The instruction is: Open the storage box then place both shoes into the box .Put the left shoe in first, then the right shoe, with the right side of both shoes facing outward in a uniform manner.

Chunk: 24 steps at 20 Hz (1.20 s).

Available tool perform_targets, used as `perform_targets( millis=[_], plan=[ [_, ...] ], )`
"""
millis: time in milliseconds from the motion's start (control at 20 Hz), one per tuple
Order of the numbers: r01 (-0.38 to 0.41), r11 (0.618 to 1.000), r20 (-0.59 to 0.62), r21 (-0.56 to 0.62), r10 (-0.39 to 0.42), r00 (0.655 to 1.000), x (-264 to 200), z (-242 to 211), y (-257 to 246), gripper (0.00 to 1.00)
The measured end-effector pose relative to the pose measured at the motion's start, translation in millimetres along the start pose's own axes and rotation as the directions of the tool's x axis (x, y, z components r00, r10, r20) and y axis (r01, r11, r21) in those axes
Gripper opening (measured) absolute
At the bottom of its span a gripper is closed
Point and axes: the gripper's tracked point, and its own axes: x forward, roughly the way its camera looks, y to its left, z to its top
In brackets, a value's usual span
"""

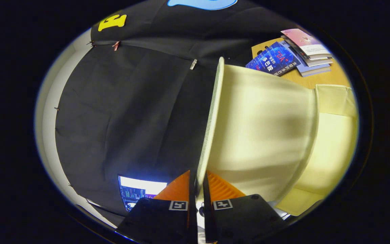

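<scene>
Black cloth [120, 112] hangs as the booth's wall behind everything, pinned with small clips, and a wooden table [320, 79] shows beyond the storage box. The gripper [198, 184] points forward with its two orange fingers [178, 188] drawn close together, leaving only a narrow slot between them. In that slot sits the thin edge of the storage box's lid [212, 115], a cream-coloured flap whose rim runs straight away from the fingertips and rises toward the cloth. One finger lies on either side of that rim and both appear to press on it, so the gripper has the lid pinched at its near end.

The broad pale face of the lid spreads out from the rim toward the storage box [337, 135], whose cream fabric body lies just past the lid's far edge, touching it along a curved line that looks like the hinge side. The lid stands tilted up off the box, so the box is partly open. A stack of books [296, 51] rests on the table beyond the storage box, well apart from the fingers. A lit screen [141, 191] glows low against the cloth, just beside the finger that lies away from the box.
</scene>
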Motion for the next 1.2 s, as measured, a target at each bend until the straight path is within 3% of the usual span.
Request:
perform_targets(
  millis=[50,200,400,550,700,900,1050,1200],
  plan=[
    [0.009,1.0,0.011,-0.01,-0.009,1.0,0.3,2.5,-3.5,0.2],
    [0.056,0.995,0.084,-0.084,-0.049,0.995,-22.0,16.8,-21.4,0.93],
    [0.177,0.964,0.215,-0.2,-0.133,0.968,-76.9,33.8,-52.7,0.98],
    [0.312,0.91,0.32,-0.274,-0.219,0.922,-127.6,42.4,-85.7,0.98],
    [0.46,0.833,0.427,-0.306,-0.312,0.848,-185.8,53.4,-122.7,0.98],
    [0.637,0.729,0.524,-0.252,-0.45,0.723,-262.3,53.5,-182.3,0.98],
    [0.732,0.653,0.54,-0.197,-0.551,0.637,-313.0,44.0,-232.8,0.98],
    [0.789,0.594,0.516,-0.159,-0.631,0.579,-349.9,29.8,-282.1,0.98]
  ],
)
